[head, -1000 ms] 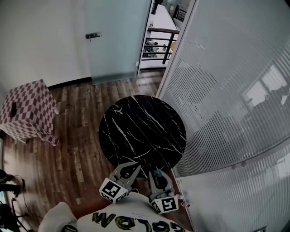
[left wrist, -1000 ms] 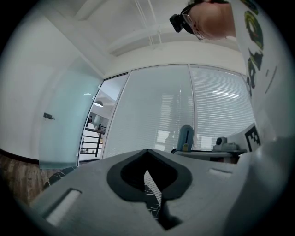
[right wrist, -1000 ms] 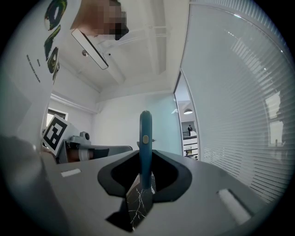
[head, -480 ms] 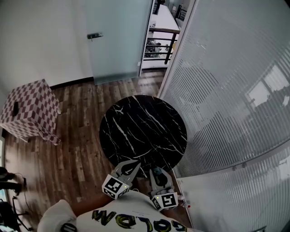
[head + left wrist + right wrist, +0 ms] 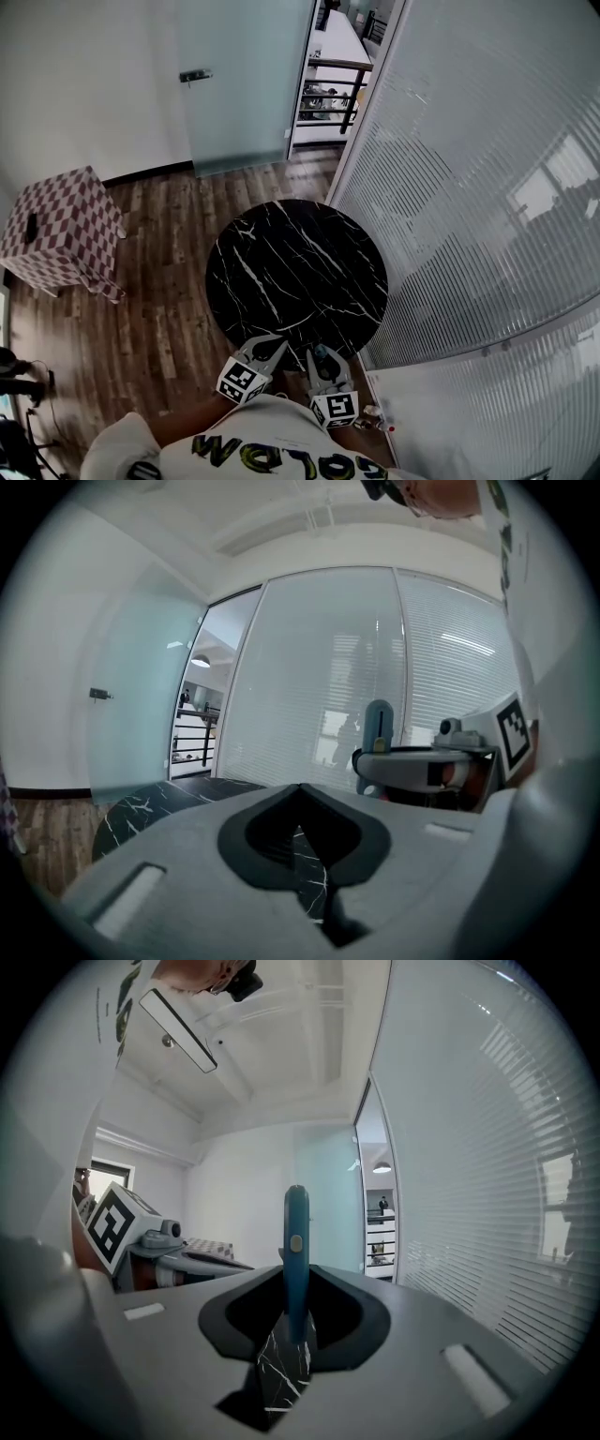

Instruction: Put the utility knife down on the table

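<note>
The utility knife point(image 5: 296, 1232) is not on the table yet; it is in my right gripper point(image 5: 296, 1277), whose jaws are pinched on its blue body about halfway along, so it stands upright with its rounded top end and a small pale slider button rising clear above them. My left gripper point(image 5: 300, 789) carries nothing: its tips are pressed together, and only the marble veining shows through the dark opening behind them. In the head view both grippers sit side by side at the near rim of the round black marble table point(image 5: 296, 272), close to my chest, with the knife's blue just visible between the right jaws. The tabletop ahead of them is bare, so nothing crowds the spot where the knife would go. Through the gap under the right jaws I can see white-veined black stone, which tells me the knife is over the table's edge region. Its lower end is hidden by the jaws, and I cannot tell how close it is to the surface or whether it touches. As I judge it, the carry to the table is largely done and the whole placing remains: bringing the knife onto the marble, probably laying it over from upright onto its side, spreading the right jaws, and drawing the gripper clear without dragging the knife along.
</note>
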